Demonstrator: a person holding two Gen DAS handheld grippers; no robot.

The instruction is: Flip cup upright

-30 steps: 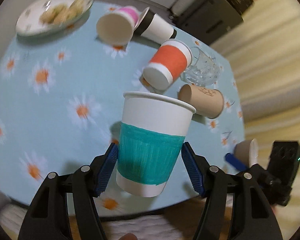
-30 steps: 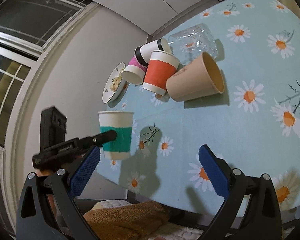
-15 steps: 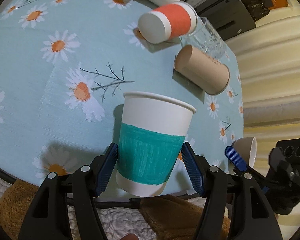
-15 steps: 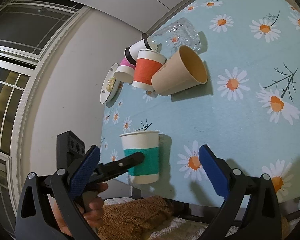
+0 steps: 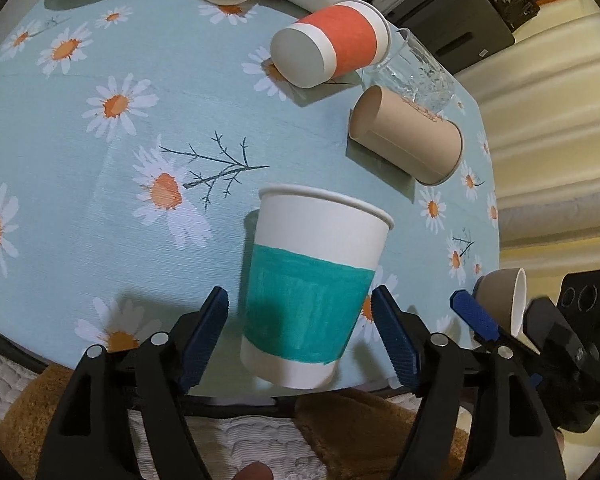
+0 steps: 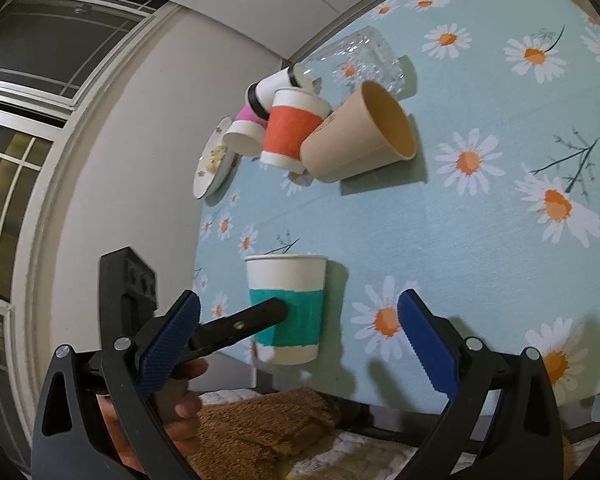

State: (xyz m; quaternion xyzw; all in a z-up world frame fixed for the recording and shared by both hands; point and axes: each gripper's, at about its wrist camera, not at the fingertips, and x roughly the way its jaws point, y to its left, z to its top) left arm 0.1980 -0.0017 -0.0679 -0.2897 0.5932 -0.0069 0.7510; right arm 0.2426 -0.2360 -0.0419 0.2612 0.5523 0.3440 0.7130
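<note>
Both hand-held grippers open | teal cup [image 5: 312, 300] upright near table edge [image 5: 40, 360]

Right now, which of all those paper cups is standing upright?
Only the teal-banded cup, between the left tongs near the table edge. The orange-banded and tan cups lie on their sides.

We can read no text, brand, number or sign anywhere. The only lettering-like mark we find is a small dark scribble on the side of the tan paper cup [image 5: 410, 133] lying beside the glass tumbler [image 5: 414, 70], and it is too small to make out.
</note>
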